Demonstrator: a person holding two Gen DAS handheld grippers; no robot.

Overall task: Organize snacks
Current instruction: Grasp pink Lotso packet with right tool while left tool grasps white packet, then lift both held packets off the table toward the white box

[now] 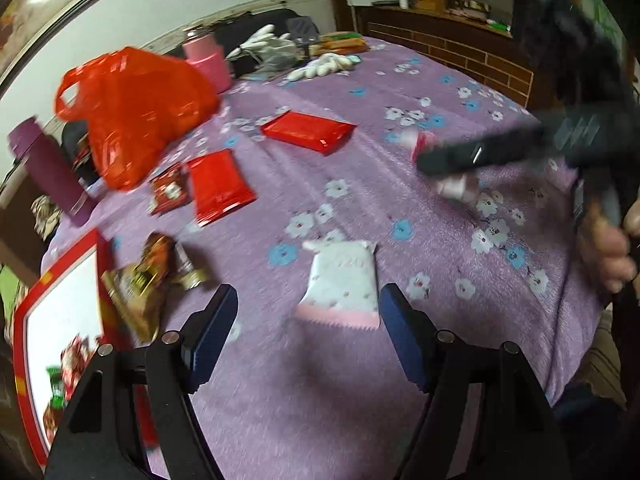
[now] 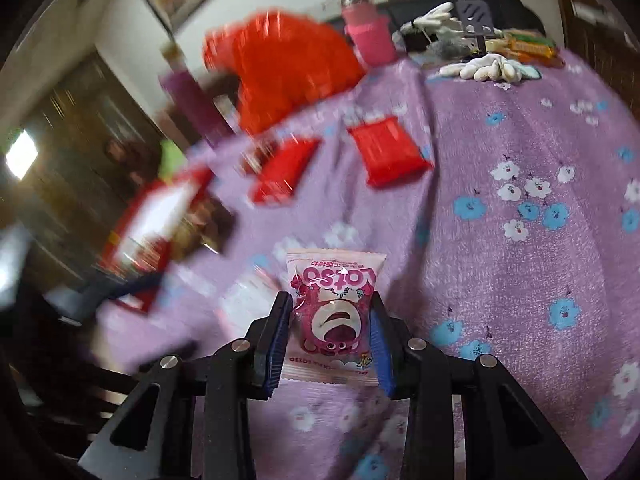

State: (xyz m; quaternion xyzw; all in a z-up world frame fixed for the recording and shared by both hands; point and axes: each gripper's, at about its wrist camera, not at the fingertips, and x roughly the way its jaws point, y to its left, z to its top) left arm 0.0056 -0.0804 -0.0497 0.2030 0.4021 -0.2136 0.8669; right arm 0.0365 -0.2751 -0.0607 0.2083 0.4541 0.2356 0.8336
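Pink "Lotso" packet (image 2: 334, 316) — clamped in right gripper (image 2: 332, 340).

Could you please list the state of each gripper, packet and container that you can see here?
Left gripper: open, empty.
Right gripper: shut on pink bear-print snack packet.
White-and-pink snack packet: flat on the purple floral cloth, ungripped.
Two red foil packets: flat, ungripped.
Red-rimmed box: open, some snacks inside.
Orange plastic bag: slumped.
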